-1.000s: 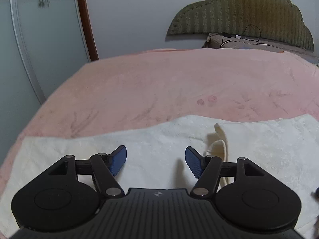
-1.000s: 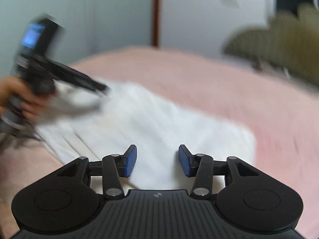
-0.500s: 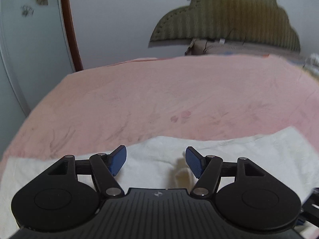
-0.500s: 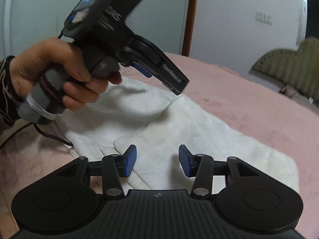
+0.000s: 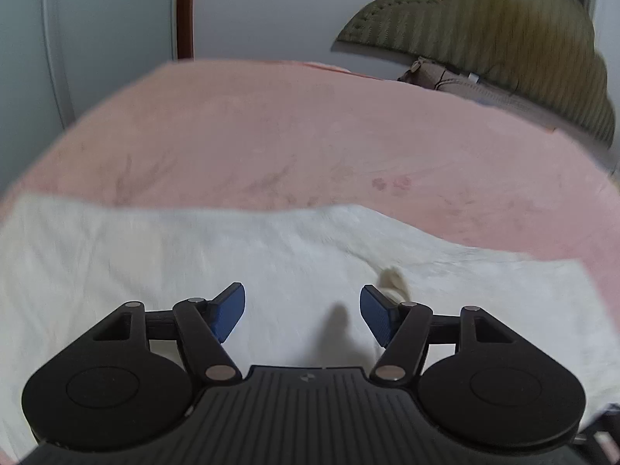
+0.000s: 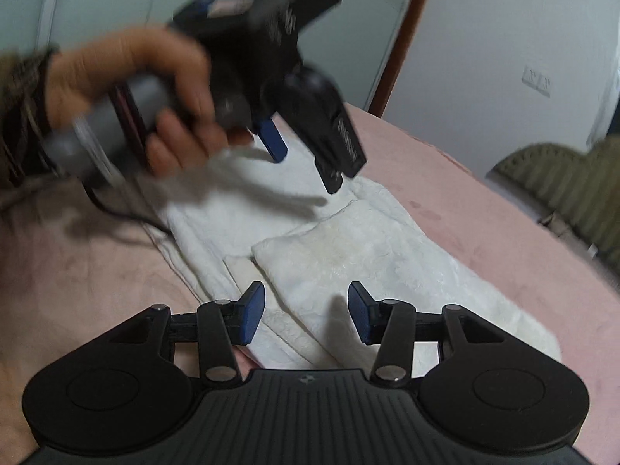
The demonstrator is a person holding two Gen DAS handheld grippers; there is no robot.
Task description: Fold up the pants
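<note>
Right wrist view: the white pants point(image 6: 348, 255) lie flat on a pink bed cover point(image 6: 484, 209), running as a long band from near the camera away to the far left. The cloth is thick and faintly textured, off-white, with one layer folded over another so that a stepped edge and a short seam show across the middle. The right tongs point(image 6: 306, 312) hang just above the near end of the pants, jaws partly apart with nothing between the blue pads. Farther off, a hand point(image 6: 155, 89) grips the handle of the left tongs point(image 6: 306, 162), which point down over the far part of the pants, blurred; their jaws stand apart and hold nothing.

In the left wrist view the left tongs point(image 5: 302, 312) sit wide apart over the pants point(image 5: 193, 263), which fill the near half of the picture. A small cream tab or tie point(image 5: 393, 281) sticks up from the cloth beside the right pad.
</note>
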